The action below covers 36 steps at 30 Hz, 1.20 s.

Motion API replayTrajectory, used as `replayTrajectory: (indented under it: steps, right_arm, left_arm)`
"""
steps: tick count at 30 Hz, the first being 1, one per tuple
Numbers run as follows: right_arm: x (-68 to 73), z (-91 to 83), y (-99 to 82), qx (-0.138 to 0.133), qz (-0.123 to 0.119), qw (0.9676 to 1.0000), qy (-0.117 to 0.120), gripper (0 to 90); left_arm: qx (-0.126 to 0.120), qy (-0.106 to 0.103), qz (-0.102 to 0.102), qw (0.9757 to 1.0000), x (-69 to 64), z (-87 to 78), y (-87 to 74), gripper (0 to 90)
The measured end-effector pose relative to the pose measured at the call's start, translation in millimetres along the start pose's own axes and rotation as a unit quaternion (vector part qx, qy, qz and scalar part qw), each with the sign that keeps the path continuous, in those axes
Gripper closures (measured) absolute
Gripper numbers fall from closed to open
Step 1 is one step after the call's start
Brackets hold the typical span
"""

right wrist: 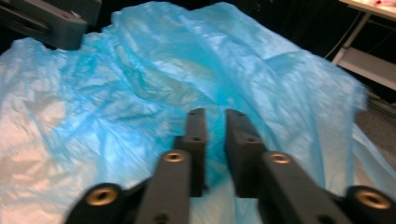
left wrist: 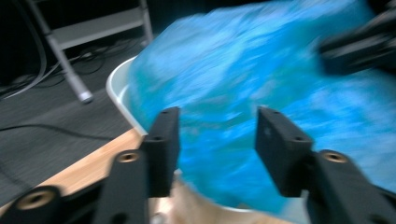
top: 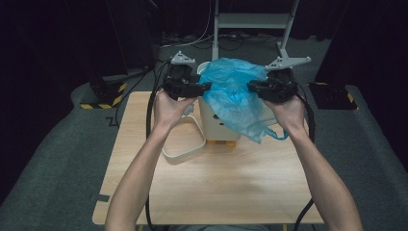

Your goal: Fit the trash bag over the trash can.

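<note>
Two grippers work a blue bag [top: 235,94] over a white bin [top: 214,125] that stands near the far edge of a wooden table [top: 216,183], roughly midway along it. The left gripper [top: 206,86] hovers at the bag's left side with its jaws spread; in the left gripper view the blurred film lies between and beyond the fingers [left wrist: 163,140], which press on nothing. The right gripper [top: 251,86] meets the bag's right side, and in the right gripper view its jaws stand nearly together with a fold of blue film [right wrist: 215,107] running into the narrow gap, so it appears to pinch the bag there. Held from opposite sides, the bag looks stretched wide so its mouth can be fitted around the bin's rim [left wrist: 116,88], the likely aim being to line the bin.

Most of the bag billows above the bin and drapes down its right front, a loose tail hanging toward the table. How much of it sits inside the bin cannot be told, and whether the bin holds anything else is hidden by the film. An orange base [top: 222,143] shows under the bin. A white ring-shaped frame [top: 185,149], perhaps the bin's collar or lid, lies flat on the table just left of it, set aside and touching neither gripper.
</note>
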State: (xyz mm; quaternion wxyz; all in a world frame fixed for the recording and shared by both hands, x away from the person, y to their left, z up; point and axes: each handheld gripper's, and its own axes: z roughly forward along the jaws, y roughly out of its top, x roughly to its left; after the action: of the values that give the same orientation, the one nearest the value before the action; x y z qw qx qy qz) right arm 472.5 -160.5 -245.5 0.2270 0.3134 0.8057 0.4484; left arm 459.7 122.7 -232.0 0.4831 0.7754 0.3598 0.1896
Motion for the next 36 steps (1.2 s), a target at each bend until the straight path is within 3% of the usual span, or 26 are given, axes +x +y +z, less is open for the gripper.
replayTrajectory:
  steps: [2, 7, 10, 14, 17, 21, 23, 25, 31, 34, 36]
  right_arm:
    - [5.0, 3.6, 1.5, 0.005, -0.009, 0.9999, -0.002, 89.3]
    - [11.3, 12.1, 3.1, 0.013, -0.014, 0.9998, 0.004, 89.9]
    - [12.0, 11.6, 4.1, 0.008, -0.013, 0.9999, 0.005, 88.9]
    - [10.3, 5.7, 4.6, -0.002, -0.015, 0.9999, -0.003, 72.0]
    - [8.4, -0.7, 3.7, -0.008, -0.018, 0.9997, -0.017, 64.5]
    - [0.9, -12.7, 2.6, -0.028, -0.010, 0.9992, -0.027, 61.4]
    - [-3.3, -17.8, 1.6, -0.035, -0.005, 0.9989, -0.032, 61.3]
    - [-7.5, -22.2, 0.2, -0.037, 0.002, 0.9986, -0.038, 63.0]
    - [-15.1, -23.2, -3.2, -0.035, -0.003, 0.9984, -0.044, 81.3]
    - [-15.1, -18.4, -2.6, -0.028, -0.011, 0.9985, -0.045, 89.8]
    - [-15.3, -15.1, -2.2, -0.026, -0.008, 0.9987, -0.043, 90.0]
  left_arm:
    - [-0.006, -0.028, -0.012, 0.9995, -5.4, -3.3, 1.5, 35.8]
    - [0.014, -0.037, 0.006, 0.9992, -21.8, -0.1, 2.1, 30.7]
    - [0.036, -0.016, 0.034, 0.9987, -28.6, 5.0, 0.8, 40.2]
    - [0.043, -0.005, 0.068, 0.9968, -32.0, 8.2, -1.9, 60.8]
    - [0.045, -0.008, 0.074, 0.9962, -29.6, 8.7, -4.0, 74.9]
    - [0.041, 0.000, 0.078, 0.9961, -26.3, 5.7, -7.6, 88.2]
    - [0.038, 0.006, 0.079, 0.9962, -24.2, 1.2, -9.4, 89.2]
    - [0.033, 0.011, 0.077, 0.9964, -20.7, -3.8, -11.2, 89.4]
    - [0.031, 0.031, 0.066, 0.9969, -6.6, -15.1, -17.1, 89.5]
    - [0.033, 0.051, 0.067, 0.9959, 1.3, -18.0, -19.1, 89.4]
    - [0.035, 0.066, 0.065, 0.9950, 6.6, -18.0, -20.1, 89.4]
